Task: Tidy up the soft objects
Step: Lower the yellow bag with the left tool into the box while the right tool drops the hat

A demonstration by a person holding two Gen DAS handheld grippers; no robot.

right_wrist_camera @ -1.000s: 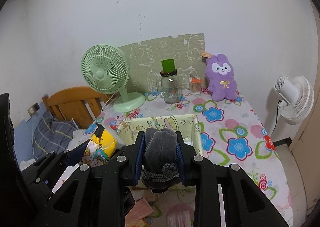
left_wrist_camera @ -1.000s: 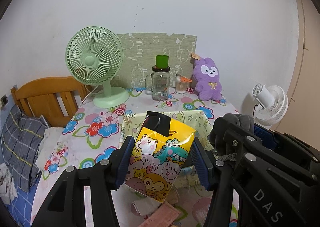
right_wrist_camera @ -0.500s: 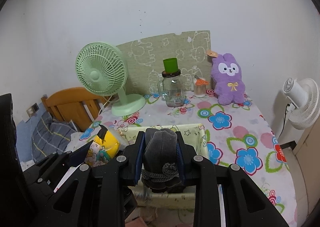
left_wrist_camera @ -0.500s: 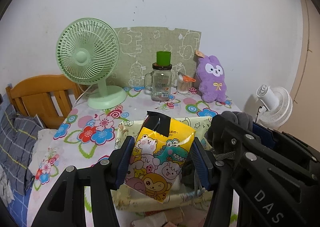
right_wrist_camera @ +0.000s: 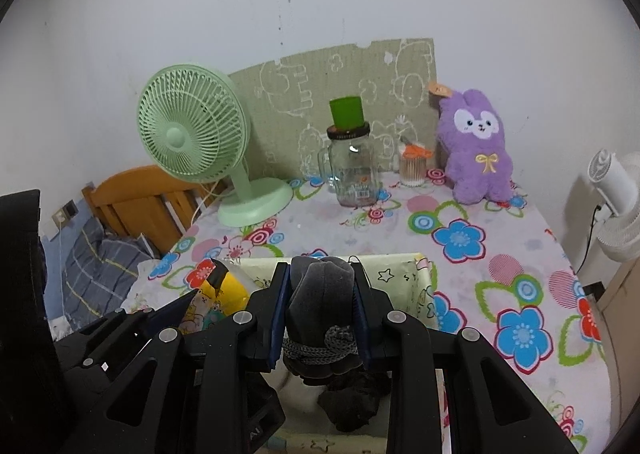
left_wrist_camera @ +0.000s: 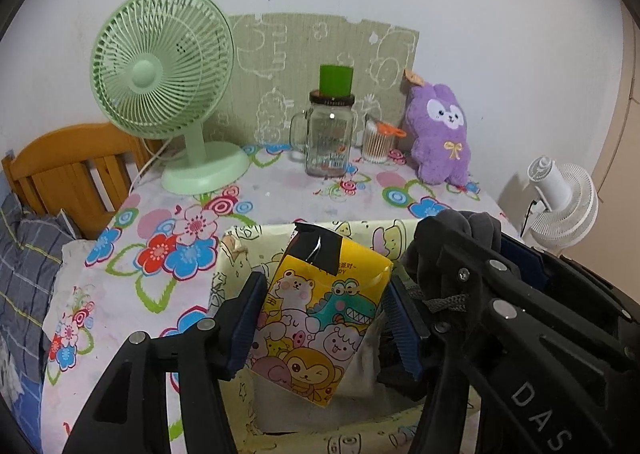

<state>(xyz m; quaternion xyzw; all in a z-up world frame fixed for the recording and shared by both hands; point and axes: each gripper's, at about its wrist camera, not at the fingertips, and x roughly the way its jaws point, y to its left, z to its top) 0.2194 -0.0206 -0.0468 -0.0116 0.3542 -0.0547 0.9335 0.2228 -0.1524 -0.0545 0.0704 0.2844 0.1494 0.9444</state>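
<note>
- Over the pale fabric bin on the flowered bench, both tools hover side by side.
- Left tool: clamped across the middle of a yellow cartoon-printed packet, which hangs above the bin's opening.
- Right tool: clamped on a grey knit bundle tied with cord, also above the bin; dark fabric shows below it.
- Packet looks light, puffy and slick-skinned, so it likely squashes and could slip; a mid-body hold suits it.
- Bundle seems soft and limp, grippy rather than slippery; holding near the cord should keep it together.
- Purple plush sits well apart at the back.
</note>
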